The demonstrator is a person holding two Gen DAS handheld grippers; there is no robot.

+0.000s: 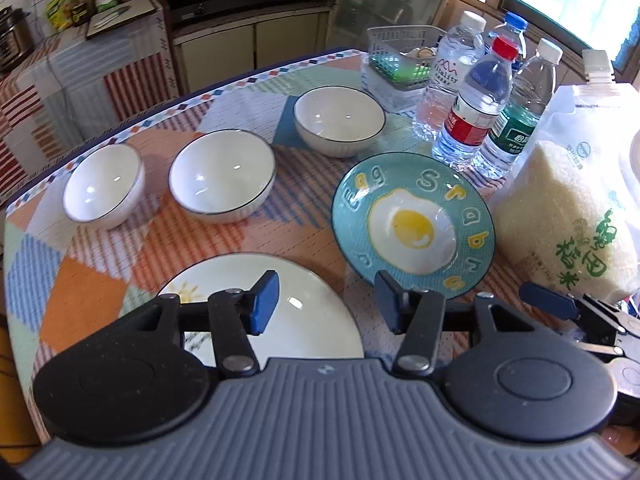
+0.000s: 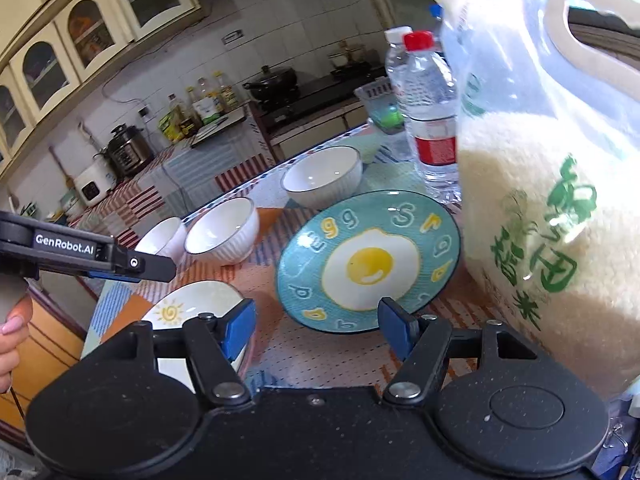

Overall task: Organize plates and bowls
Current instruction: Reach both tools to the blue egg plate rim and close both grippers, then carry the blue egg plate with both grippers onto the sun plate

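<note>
Nothing is stacked yet; all the dishes lie apart on the surface.
Both the left hand-held gripper and the right hand-held gripper are wide open and empty; nearest is the sun plate, then the egg plate, then three bowls behind.

Three white bowls stand upright in a row; teal egg plate and sun plate lie nearer.

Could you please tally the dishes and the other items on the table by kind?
White bowls: 3
Plates: 2, teal egg plate and white sun plate
Water bottles: 4
Rice bag: 1
Plastic basket: 1
Total: 11
</note>
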